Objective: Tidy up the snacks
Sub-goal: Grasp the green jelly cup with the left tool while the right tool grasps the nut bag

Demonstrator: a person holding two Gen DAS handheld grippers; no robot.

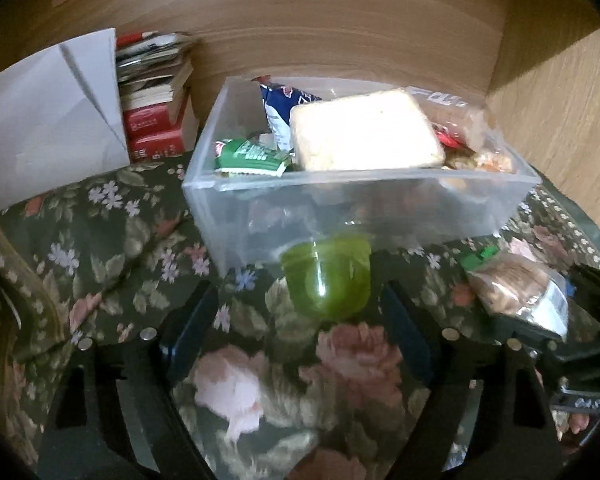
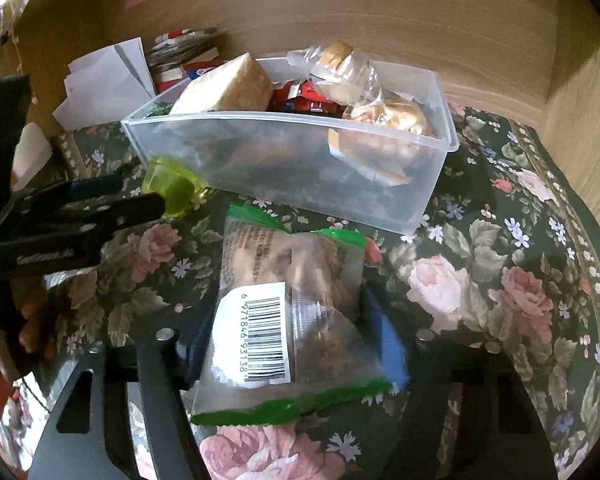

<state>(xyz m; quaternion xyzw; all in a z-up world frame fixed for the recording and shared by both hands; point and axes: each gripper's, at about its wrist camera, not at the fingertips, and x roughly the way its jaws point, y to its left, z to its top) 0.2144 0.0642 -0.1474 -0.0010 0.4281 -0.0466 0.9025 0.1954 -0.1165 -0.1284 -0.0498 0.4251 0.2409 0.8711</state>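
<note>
Holding a clear packet (image 2: pixel 288 316) with green ends and a barcode label, the right gripper (image 2: pixel 296 344) has its jaws closed on the packet's sides. The packet hangs just above the floral cloth (image 2: pixel 500 280), short of the bin (image 2: pixel 292 160). That clear plastic bin sits at the back of the table against the wood wall and is already heaped: a pale block (image 1: pixel 364 132), a blue-and-white pouch (image 1: pixel 280 108), a green sachet (image 1: pixel 248 156) and bagged biscuits (image 2: pixel 380 116) rise to or above its rim.

By my reading, the step in hand is carrying this packet to the bin. The next move calls for lifting it over the near wall and letting go on top of the pile, probably toward the right, where the biscuits sit lower than the block.

A green cup (image 1: pixel 328 280) lies on the cloth touching the bin's near wall. The left gripper (image 1: pixel 296 340) points at it with jaws wide apart and nothing between them, so the cup looks like its target. Both grippers are near each other in front of the bin and could crowd one another. A paper sheet (image 1: pixel 48 120) and a stack of booklets (image 1: pixel 156 96) stand left of the bin, apart from the work.
</note>
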